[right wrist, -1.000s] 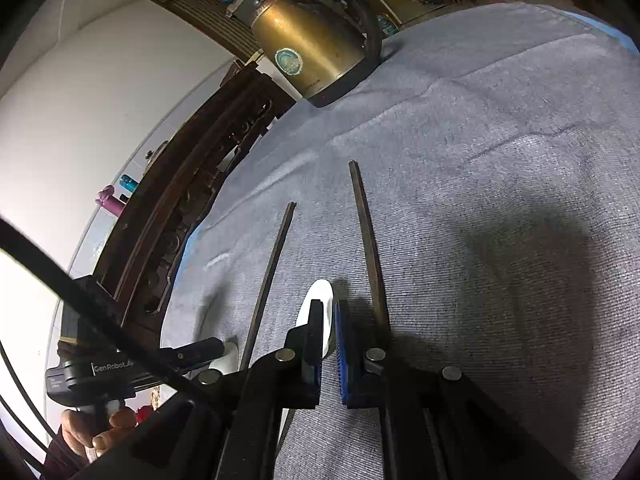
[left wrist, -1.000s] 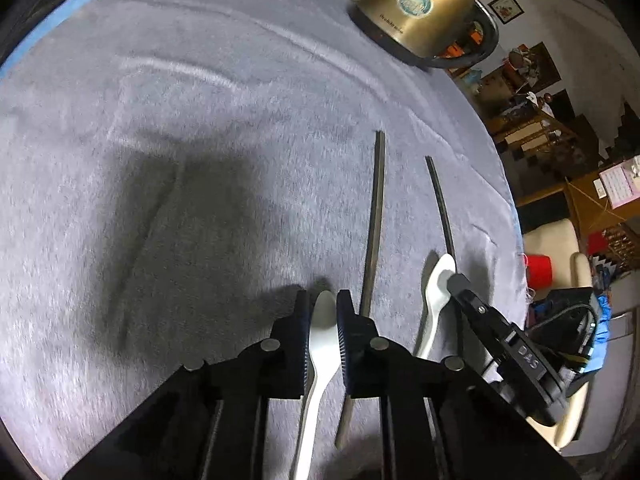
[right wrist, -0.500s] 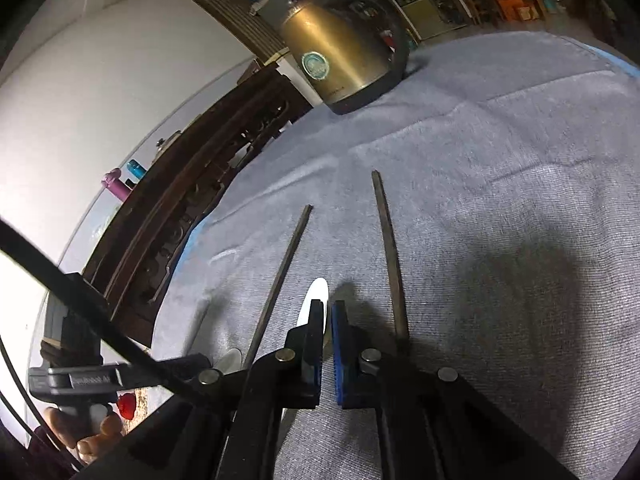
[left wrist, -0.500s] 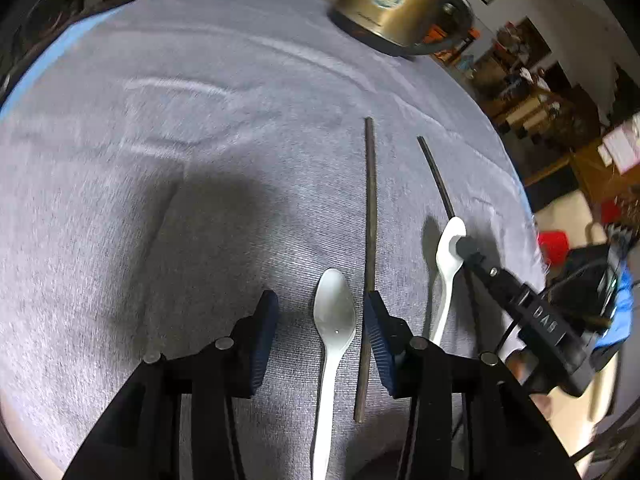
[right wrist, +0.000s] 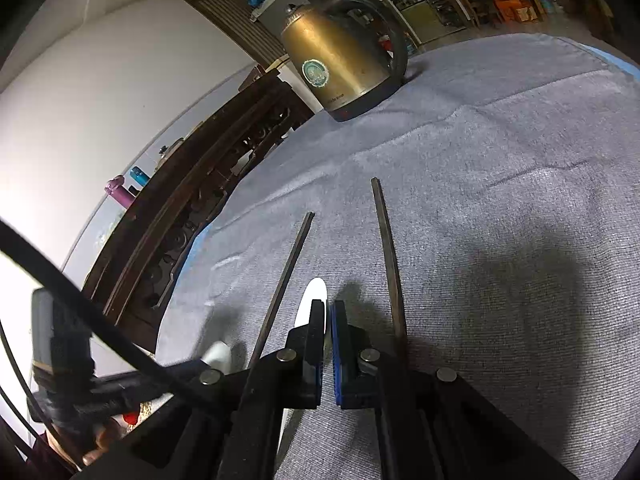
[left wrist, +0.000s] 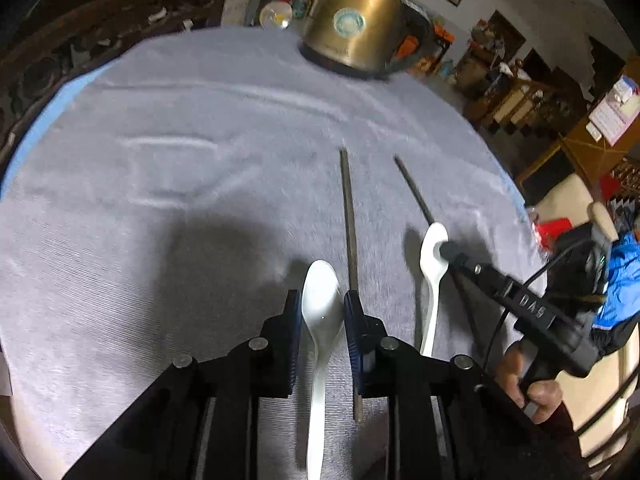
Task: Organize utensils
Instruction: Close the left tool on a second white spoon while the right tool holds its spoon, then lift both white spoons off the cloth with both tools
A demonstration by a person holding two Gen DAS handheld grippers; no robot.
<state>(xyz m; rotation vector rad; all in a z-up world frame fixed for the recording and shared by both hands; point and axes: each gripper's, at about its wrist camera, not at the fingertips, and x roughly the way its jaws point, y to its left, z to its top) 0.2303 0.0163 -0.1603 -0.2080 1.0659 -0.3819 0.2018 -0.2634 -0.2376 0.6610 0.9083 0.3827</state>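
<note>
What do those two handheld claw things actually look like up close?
Both are black, angular frames with silver bolt heads. Each ends in two flat fingers lined with ridged blue pads. The right gripper has a long black body with pale raised lettering, and a thin black cable loops off it. A dark red sleeve shows at the wrist.

White spoons point(left wrist: 322, 300), dark chopsticks point(left wrist: 349, 208), brass-coloured kettle point(left wrist: 354, 28)
</note>
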